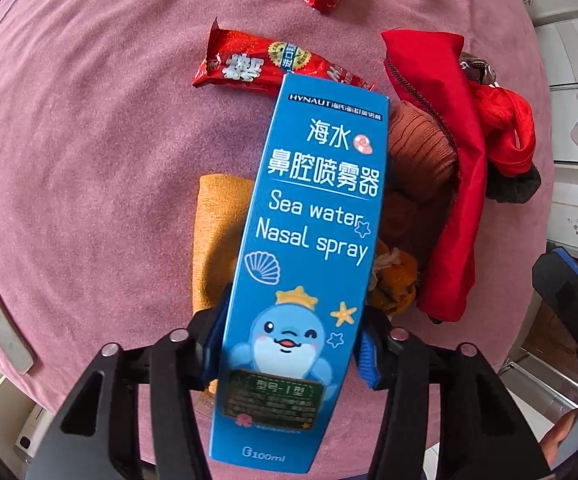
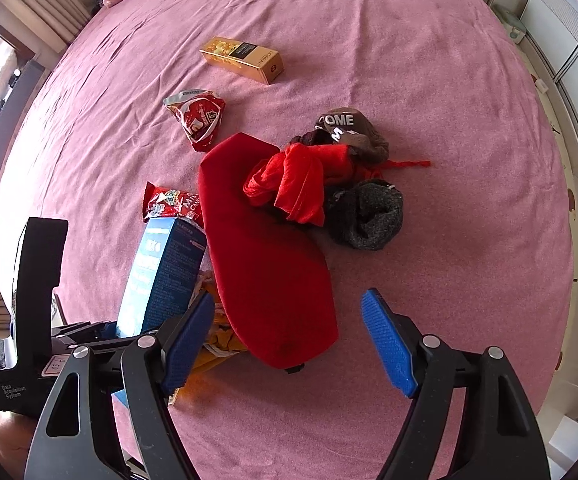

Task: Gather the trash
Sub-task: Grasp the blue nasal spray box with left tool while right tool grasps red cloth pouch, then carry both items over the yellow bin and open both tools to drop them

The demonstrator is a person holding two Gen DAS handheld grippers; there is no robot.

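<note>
My left gripper (image 1: 289, 344) is shut on a blue nasal spray box (image 1: 309, 240) and holds it above the pink bed; the box also shows in the right wrist view (image 2: 165, 276). A red snack wrapper (image 1: 245, 66) lies just beyond the box, also in the right wrist view (image 2: 169, 202). A crumpled red wrapper (image 2: 201, 118) and a gold box (image 2: 241, 59) lie farther back. My right gripper (image 2: 289, 340) is open and empty, over the near end of a red cloth pouch (image 2: 265, 264).
The pink bedspread (image 2: 409, 60) covers the whole bed. A pile of clothes lies in the middle: a red garment (image 2: 293, 184), a dark grey sock (image 2: 369, 216), a brown sock (image 2: 349, 128), and orange cloth (image 1: 217, 220). The bed's edge runs right, with cabinets beyond.
</note>
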